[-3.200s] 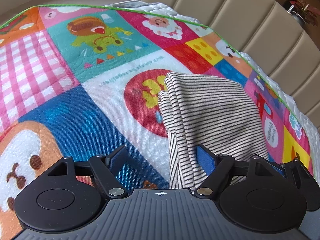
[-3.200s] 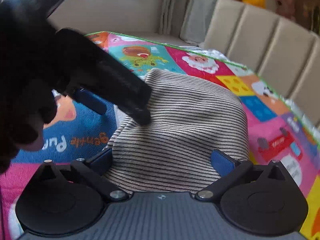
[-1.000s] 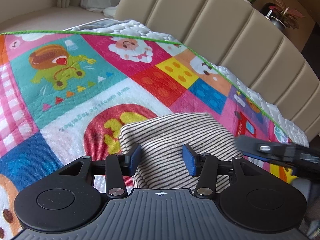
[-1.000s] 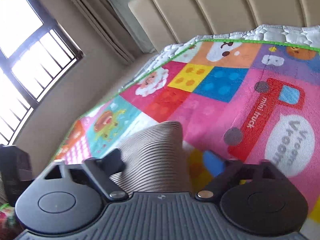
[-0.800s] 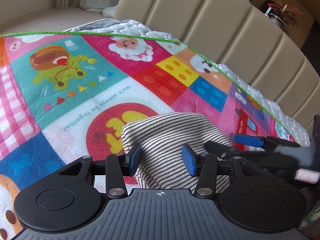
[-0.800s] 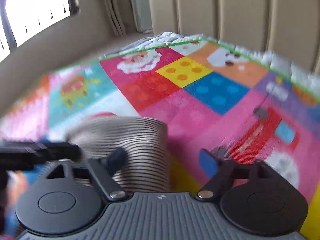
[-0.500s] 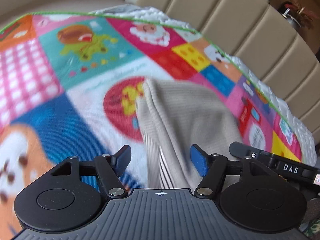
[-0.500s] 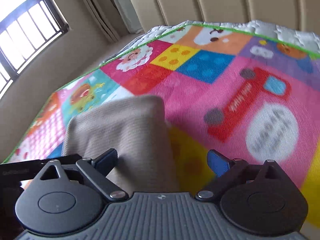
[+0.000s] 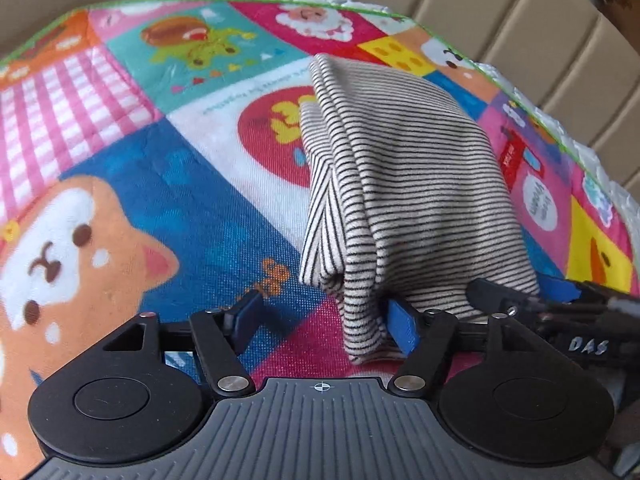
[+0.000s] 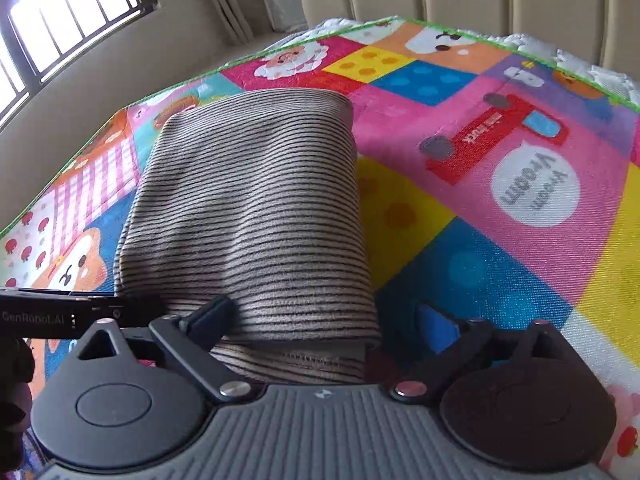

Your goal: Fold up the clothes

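Note:
A folded black-and-white striped garment (image 9: 404, 184) lies on a bright patchwork play mat (image 9: 132, 184). It also fills the middle of the right wrist view (image 10: 248, 216). My left gripper (image 9: 324, 320) is open at the garment's near left corner, and the cloth's edge hangs between its fingers. My right gripper (image 10: 324, 320) is open around the garment's near edge. The right gripper's tip shows in the left wrist view (image 9: 560, 304), and the left gripper's tip shows in the right wrist view (image 10: 80, 312).
A beige padded headboard (image 9: 520, 12) runs behind the mat. A white quilt (image 10: 600, 68) shows past the mat's green border. A barred window (image 10: 60, 28) and curtains are at the far left.
Both grippers have pulled back to the garment's near edge and their jaws have opened wider. The left gripper, half shut over the cloth a second ago, is now open.

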Available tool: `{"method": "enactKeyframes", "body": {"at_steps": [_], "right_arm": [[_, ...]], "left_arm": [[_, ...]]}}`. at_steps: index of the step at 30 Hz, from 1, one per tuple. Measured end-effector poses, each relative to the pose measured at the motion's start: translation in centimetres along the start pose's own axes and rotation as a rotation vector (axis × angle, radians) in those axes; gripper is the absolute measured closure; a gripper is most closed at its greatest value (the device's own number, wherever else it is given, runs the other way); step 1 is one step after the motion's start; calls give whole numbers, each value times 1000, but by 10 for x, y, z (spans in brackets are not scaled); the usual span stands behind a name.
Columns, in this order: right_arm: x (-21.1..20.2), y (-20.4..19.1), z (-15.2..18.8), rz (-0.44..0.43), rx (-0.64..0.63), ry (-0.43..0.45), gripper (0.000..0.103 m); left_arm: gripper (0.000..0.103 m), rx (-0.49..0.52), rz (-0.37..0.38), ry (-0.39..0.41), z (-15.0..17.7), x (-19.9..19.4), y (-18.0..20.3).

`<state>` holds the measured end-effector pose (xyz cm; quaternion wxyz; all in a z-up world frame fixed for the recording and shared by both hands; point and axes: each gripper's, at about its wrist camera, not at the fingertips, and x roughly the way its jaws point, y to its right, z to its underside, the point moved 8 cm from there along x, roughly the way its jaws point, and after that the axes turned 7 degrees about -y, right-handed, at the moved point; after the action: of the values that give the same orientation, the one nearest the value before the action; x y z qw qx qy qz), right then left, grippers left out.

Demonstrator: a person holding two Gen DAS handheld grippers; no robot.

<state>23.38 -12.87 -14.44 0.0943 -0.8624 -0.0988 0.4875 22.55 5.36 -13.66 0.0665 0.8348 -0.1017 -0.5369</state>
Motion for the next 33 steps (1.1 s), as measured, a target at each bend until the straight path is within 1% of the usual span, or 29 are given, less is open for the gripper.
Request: {"method": "enactKeyframes", "body": {"at_steps": [2,3,4,5,7,8,10,11,12,14,15,16,17,19,20,21,24,26,33], "right_arm": [[-19,-3,-2,-12,7,35,4],[-33,-4,-1,-18,1,71,0],[-49,-6,0,-26,-8,106,0],[-65,-9,3,-34,-18,140,0],[-98,-14,10,-31,-55,211,0],[-116,-17,14,-22,-79,254,0],[-150,-26,23,8,-130,345,0],[-166,-29,28,19,-152,379,0],[-178,-31,35,20,-166,394,0],[-201,-34,48,11,-182,412,0],[-207,-33,55,-7,-180,414,0],[-210,-29,62,-36,-171,411,0],[-208,-25,67,-39,-158,395,0],[-197,-16,74,-5,-133,345,0],[-192,-13,75,21,-127,323,0],[-190,-12,76,42,-131,318,0],[-192,-15,79,76,-163,341,0],[-191,-17,81,74,-176,342,0],[-189,-14,83,70,-174,331,0]], "left_arm": [[28,7,-30,24,3,-7,2],[28,-8,-42,39,7,-18,3],[30,-26,-50,69,11,-33,5],[28,-44,-58,100,15,-48,6],[13,-62,-58,180,27,-84,14],[1,-67,-54,221,35,-101,18],[0,-62,-59,294,54,-135,28],[0,-50,-71,315,65,-148,32],[0,-33,-86,334,77,-157,37],[0,4,-114,365,97,-169,47],[0,25,-126,376,105,-171,52],[0,45,-139,387,112,-174,57],[0,80,-139,407,115,-176,63],[0,116,-146,457,116,-183,72],[0,112,-142,462,115,-184,72],[0,108,-139,465,114,-185,73],[0,90,-154,435,114,-180,70],[0,76,-161,423,114,-178,67],[0,80,-168,390,117,-169,65]]}}
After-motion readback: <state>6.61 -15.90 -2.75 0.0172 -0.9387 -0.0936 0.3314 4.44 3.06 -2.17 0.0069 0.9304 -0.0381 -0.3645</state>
